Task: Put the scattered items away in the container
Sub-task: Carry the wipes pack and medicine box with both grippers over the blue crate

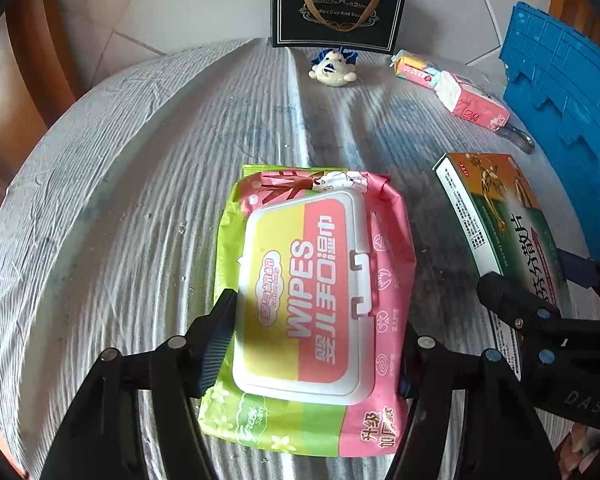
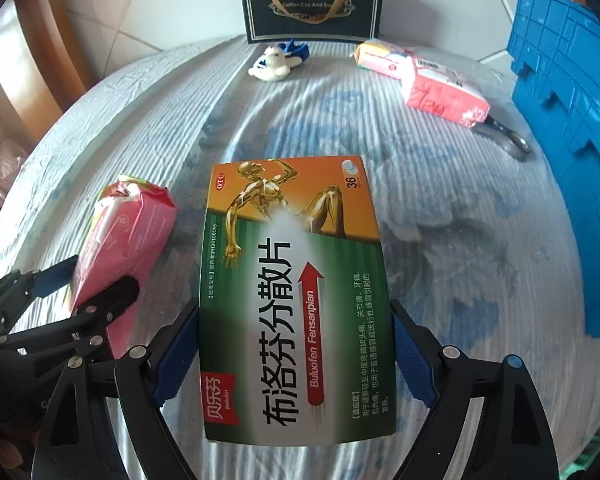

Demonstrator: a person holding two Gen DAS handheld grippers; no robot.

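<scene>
Here, the blue crate (image 2: 568,152) stands at the table's (image 1: 120,208) right edge, cut off by the frame. The left gripper (image 1: 320,344) clamps the wipes pack (image 1: 312,304) — its right pad hidden behind the pack. The right gripper (image 2: 296,360) grips the medicine box (image 2: 292,300). A metal tool (image 2: 504,136) hides mostly under the tissues (image 2: 444,88).

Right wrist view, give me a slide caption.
Right gripper holding a medicine box above the table, blue crate at right.

Black linkage gripper (image 1: 318,340) arms, blue ribbed pads (image 2: 414,360), round silver rivets.
</scene>
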